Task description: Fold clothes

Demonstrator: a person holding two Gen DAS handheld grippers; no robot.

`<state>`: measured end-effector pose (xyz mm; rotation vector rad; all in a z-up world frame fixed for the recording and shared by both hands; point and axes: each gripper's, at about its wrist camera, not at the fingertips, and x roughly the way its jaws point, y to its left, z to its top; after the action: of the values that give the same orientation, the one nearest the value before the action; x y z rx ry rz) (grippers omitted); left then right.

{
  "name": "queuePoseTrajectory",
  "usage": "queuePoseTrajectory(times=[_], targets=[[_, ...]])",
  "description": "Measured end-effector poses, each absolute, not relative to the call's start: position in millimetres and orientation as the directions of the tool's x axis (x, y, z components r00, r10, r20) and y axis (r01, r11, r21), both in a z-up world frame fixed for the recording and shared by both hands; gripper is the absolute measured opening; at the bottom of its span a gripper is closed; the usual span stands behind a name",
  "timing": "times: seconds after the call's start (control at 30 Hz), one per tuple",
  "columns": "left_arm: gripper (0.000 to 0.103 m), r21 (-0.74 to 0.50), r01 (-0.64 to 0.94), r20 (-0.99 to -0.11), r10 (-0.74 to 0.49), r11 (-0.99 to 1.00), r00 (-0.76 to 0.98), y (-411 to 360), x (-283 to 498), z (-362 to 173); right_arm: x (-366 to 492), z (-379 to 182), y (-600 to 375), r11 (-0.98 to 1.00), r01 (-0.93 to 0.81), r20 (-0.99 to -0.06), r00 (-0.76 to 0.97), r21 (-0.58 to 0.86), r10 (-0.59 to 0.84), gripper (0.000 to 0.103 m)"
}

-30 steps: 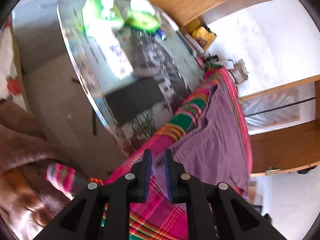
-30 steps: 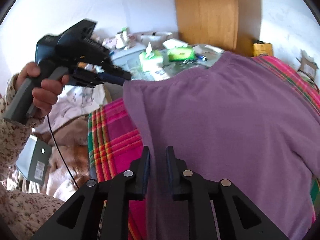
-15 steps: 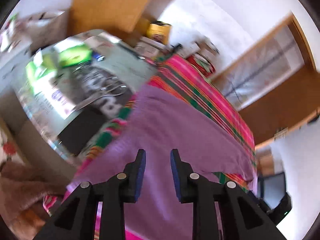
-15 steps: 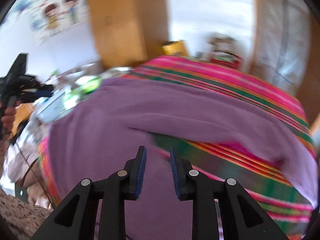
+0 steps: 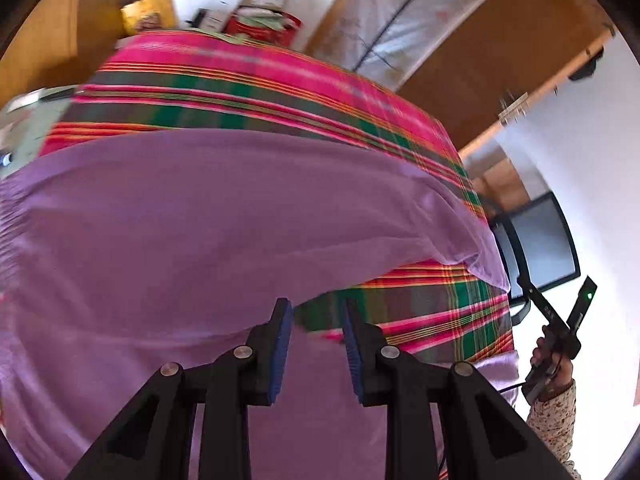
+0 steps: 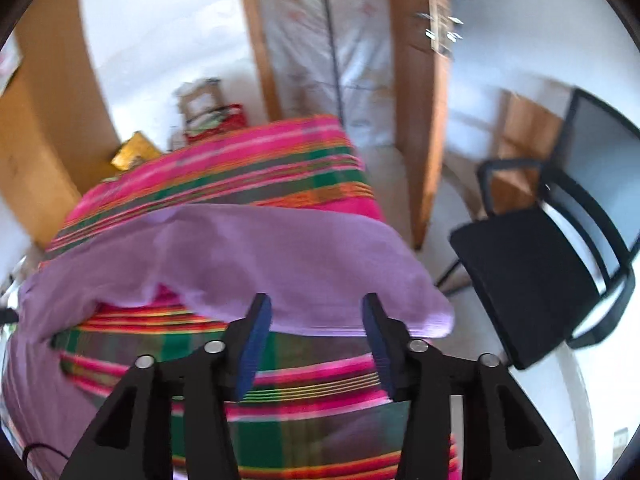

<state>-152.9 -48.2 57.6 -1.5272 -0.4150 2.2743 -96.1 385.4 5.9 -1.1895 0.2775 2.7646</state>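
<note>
My left gripper [image 5: 316,320] has its jaws apart with an empty gap between the blue pads; nothing is held there. Under this gap I see the edge of the purple garment [image 5: 200,220] and a strip of the striped cloth [image 5: 248,96]. My right gripper [image 6: 316,320] is opening its jaws wide, and no fabric is between them; the pads touch nothing.

In the left wrist view the purple garment covers the view from nine o'clock to the centre, lying flat on the striped cloth, and one long part of it runs to about four o'clock, where it ends at the cloth's edge. In the right wrist view this same part lies across the middle, and its cuff end [image 6: 432,316] is just beyond my right pad, at about three o'clock from the jaws.

Farther out, at three o'clock in the right wrist view, a black chair [image 6: 532,268] stands on the floor beside the table. At twelve o'clock there is a wooden door frame [image 6: 420,120].
</note>
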Motion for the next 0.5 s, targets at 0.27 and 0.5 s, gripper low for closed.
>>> queuePoseTrajectory(times=[0.27,0.5], targets=[[0.026,-0.426,-0.207,-0.837,0.47,-0.881,-0.281,-3.7,-182.7,34.2,-131.8,-17.5,387.7,-0.981,-0.163,-0.753,-0.657,0.109,0.026,0.05],[0.026,-0.445,-0.18,-0.834,0.479,-0.877,-0.273,1.7,-197.7,20.4,-149.6,-24.4,375.7,-0.984,-0.13,-0.759,-0.651,0.123,-0.009,0.05]])
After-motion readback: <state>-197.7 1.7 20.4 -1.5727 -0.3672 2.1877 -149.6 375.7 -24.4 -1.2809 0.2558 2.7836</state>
